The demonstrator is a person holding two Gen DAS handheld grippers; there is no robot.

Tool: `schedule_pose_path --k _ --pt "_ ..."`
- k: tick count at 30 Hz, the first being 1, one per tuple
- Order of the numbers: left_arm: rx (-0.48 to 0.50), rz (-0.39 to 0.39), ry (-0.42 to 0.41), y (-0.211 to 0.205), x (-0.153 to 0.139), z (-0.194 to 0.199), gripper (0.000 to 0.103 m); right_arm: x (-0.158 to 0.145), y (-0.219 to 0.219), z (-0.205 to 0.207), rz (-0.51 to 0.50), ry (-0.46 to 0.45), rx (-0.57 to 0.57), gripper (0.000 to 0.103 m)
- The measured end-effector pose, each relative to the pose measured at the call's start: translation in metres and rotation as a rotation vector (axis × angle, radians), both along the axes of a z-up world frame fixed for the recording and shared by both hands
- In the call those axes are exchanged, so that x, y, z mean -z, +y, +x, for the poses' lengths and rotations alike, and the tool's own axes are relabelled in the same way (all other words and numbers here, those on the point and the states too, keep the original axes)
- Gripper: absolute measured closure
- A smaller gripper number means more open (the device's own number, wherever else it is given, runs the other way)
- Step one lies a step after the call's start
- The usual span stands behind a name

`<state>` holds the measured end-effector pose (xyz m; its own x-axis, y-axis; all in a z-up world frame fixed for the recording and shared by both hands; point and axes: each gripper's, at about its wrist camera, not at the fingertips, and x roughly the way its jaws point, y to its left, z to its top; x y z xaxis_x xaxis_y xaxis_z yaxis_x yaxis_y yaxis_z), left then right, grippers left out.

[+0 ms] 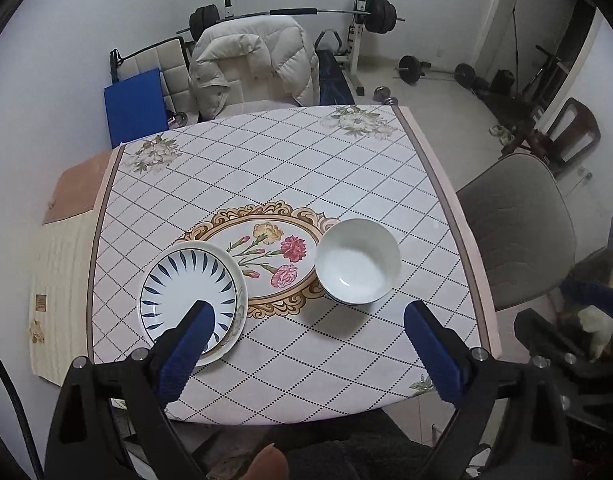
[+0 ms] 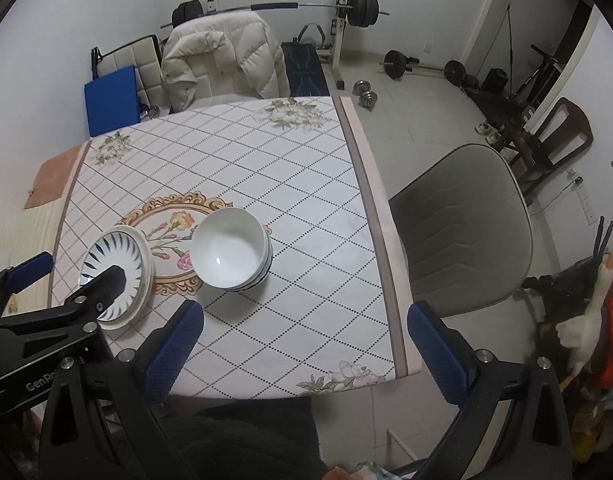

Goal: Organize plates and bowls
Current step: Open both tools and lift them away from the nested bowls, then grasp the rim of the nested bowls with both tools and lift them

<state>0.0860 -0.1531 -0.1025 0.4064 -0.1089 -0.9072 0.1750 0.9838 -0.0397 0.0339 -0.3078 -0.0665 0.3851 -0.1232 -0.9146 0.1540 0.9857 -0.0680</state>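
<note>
the left gripper, black-framed with blue padded fingers, is filling the bottom of the left wrist view with its jaws standing wide apart and nothing between them. its left finger is overlapping the near part of the stack of round plates with dark blue leaf-shaped strokes around a white centre, so that part of the top plate is being hidden; whether the finger is touching it or hovering above it cannot be told. a cream rim of a lower plate is peeking out at the right edge of the stack, and how many plates are lying there is hard to count.

the stack of plain white ceramic bowls is sitting right of centre in that view, just beside the plates but apart from them. only thin rims are showing under the top bowl, so their number is unclear. both stacks are resting on the table covered with a white diamond-patterned cloth bearing a floral medallion, and each is covering part of that medallion.

in the right wrist view the right gripper is also showing its blue fingers spread wide and gripping nothing, over the near part of the cloth. the left gripper is appearing at the lower left there, one dark finger overlapping the plates, with the bowls just to their right. a grey padded chair is standing past the table's right edge, its legs being cut off from sight.
</note>
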Motion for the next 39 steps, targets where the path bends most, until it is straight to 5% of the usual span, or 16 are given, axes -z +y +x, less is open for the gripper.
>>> schedule_pose_path --k 4,10,14,19,22,28,39 --pt "-0.005 -0.015 -0.007 0.001 -0.004 -0.001 0.003 -0.007 -0.003 -0.006 0.033 -0.012 0.008 0.0" --pt "0.005 0.04 -0.129 -0.003 0.0 0.006 0.001 0.004 -0.015 0.001 0.021 -0.063 0.02 0.0" --pt "-0.024 0.079 -0.09 -0.003 0.024 0.029 0.001 0.029 -0.03 0.018 0.042 -0.076 0.013 0.0" --pt "-0.024 0.076 -0.004 -0.005 0.062 0.061 0.001 0.068 -0.036 0.051 0.044 -0.086 -0.128 0.0" --pt "-0.008 0.022 0.072 -0.004 0.089 0.081 0.001 0.099 -0.041 0.079 0.133 -0.032 -0.19 0.0" --pt "0.01 -0.153 0.277 0.002 0.154 0.122 0.001 0.179 -0.061 0.133 0.383 0.171 -0.137 0.0" --pt "0.033 -0.419 0.556 -0.005 0.242 0.163 0.001 0.285 -0.04 0.193 0.634 0.414 -0.295 0.0"
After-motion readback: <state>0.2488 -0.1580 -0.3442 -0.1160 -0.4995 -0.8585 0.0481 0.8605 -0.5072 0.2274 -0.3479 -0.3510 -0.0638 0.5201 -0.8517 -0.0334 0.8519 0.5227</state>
